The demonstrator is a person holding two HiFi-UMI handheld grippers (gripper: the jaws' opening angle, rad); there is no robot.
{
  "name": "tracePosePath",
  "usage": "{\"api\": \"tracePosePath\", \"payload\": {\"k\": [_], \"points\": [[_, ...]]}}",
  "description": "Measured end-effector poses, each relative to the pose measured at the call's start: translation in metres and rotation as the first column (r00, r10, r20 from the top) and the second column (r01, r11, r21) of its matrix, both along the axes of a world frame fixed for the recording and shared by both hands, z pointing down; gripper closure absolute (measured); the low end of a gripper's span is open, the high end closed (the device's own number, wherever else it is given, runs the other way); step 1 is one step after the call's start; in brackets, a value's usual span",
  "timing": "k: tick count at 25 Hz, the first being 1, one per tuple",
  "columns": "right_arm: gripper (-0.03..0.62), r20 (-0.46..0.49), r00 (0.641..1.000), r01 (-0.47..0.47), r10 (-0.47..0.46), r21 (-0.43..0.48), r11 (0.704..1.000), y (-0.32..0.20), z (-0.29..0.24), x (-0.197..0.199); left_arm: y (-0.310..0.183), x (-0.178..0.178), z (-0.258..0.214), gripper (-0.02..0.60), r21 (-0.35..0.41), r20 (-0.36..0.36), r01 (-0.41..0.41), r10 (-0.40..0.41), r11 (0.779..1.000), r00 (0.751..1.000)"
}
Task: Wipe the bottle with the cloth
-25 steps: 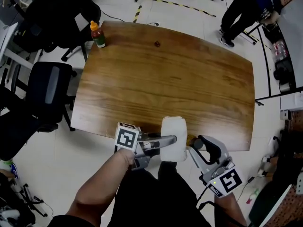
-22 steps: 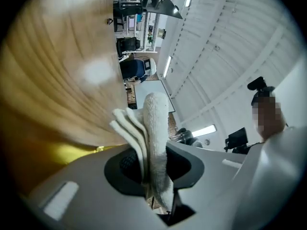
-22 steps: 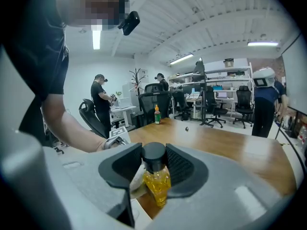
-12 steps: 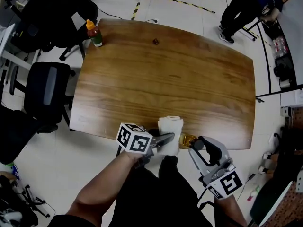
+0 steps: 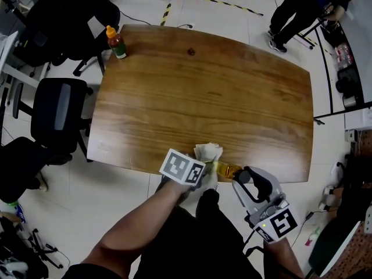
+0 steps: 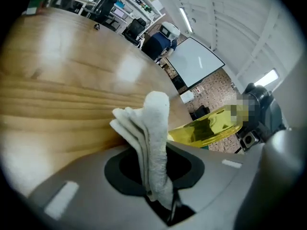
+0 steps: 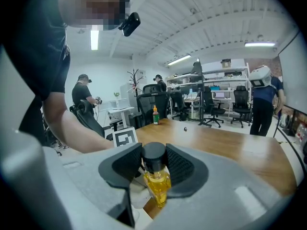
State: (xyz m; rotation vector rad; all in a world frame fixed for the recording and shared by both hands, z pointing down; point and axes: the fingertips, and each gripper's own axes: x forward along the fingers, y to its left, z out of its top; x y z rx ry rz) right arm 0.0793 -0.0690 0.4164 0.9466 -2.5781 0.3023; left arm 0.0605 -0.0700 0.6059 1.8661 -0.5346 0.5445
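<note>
At the near edge of the wooden table (image 5: 203,97), the left gripper (image 5: 203,168) meets a bunched white cloth (image 5: 208,151). The cloth touches the yellow bottle (image 5: 228,170), which lies sideways (its other end at the right gripper (image 5: 241,179)). A green bottle (image 5: 117,43) stands at the far left corner, and a small dark object (image 5: 190,52) lies near the far edge.

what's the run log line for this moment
left tool: shut on folded white cloth | right tool: shut on small clear bottle of yellow liquid, black cap | cloth against bottle over near edge of wooden table
</note>
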Motion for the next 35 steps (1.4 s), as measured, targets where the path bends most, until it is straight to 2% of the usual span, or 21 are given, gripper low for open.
{"api": "tracePosePath", "payload": {"k": [3,6,8,10,12,15,17,18,20,23,27,32,35], "points": [[0.451,0.002,1.0,-0.002,0.002,-0.004,1.0,0.001,0.001,0.001,0.001,-0.004,-0.005,0.479,-0.004,-0.028,0.027,-0.027,1.0,0.999],[0.451,0.006,1.0,0.002,-0.002,-0.007,1.0,0.0,0.0,0.002,0.008,-0.015,-0.027,0.479,0.031,-0.103,0.061,-0.058,0.998,0.993],[0.451,0.009,1.0,0.006,-0.006,-0.009,1.0,-0.001,0.0,0.003,0.027,-0.02,-0.044,0.477,0.054,-0.161,0.023,-0.014,0.998,0.987],[0.451,0.01,1.0,0.009,-0.009,-0.009,1.0,-0.001,0.0,0.003,0.052,-0.021,-0.063,0.477,0.107,-0.198,-0.064,0.084,0.992,0.977],[0.451,0.011,1.0,0.011,-0.011,-0.011,1.0,-0.001,0.0,0.003,0.077,-0.018,-0.082,0.477,0.183,-0.224,-0.165,0.204,0.969,0.953],[0.451,0.014,1.0,0.014,-0.014,-0.013,1.0,-0.002,0.0,0.002,0.107,0.001,-0.103,0.478,0.305,-0.229,-0.301,0.377,0.903,0.898],[0.451,0.017,1.0,0.014,-0.014,-0.013,1.0,-0.001,0.0,0.002,0.113,0.02,-0.111,0.477,0.371,-0.221,-0.341,0.439,0.864,0.871],[0.451,0.019,1.0,0.013,-0.013,-0.014,1.0,-0.001,0.0,0.003,0.111,0.029,-0.115,0.477,0.391,-0.231,-0.336,0.445,0.857,0.866],[0.451,0.023,1.0,0.011,-0.01,-0.016,1.0,-0.001,0.0,0.003,0.101,0.045,-0.124,0.477,0.397,-0.284,-0.289,0.416,0.871,0.864],[0.451,0.028,1.0,0.009,-0.009,-0.016,1.0,-0.001,-0.001,0.003,0.085,0.057,-0.129,0.479,0.336,-0.367,-0.213,0.336,0.917,0.867],[0.451,0.031,0.999,0.013,-0.013,-0.015,1.0,0.0,0.0,0.001,0.069,0.057,-0.113,0.479,0.164,-0.444,-0.139,0.199,0.977,0.874],[0.451,0.026,0.999,0.026,-0.025,-0.014,1.0,0.0,0.0,0.002,0.058,0.056,-0.085,0.48,-0.011,-0.472,-0.088,0.072,0.996,0.879],[0.451,0.027,0.999,0.026,-0.026,-0.014,1.0,0.0,-0.002,0.003,0.06,0.057,-0.063,0.48,-0.141,-0.468,-0.064,-0.01,0.988,0.884]]}}
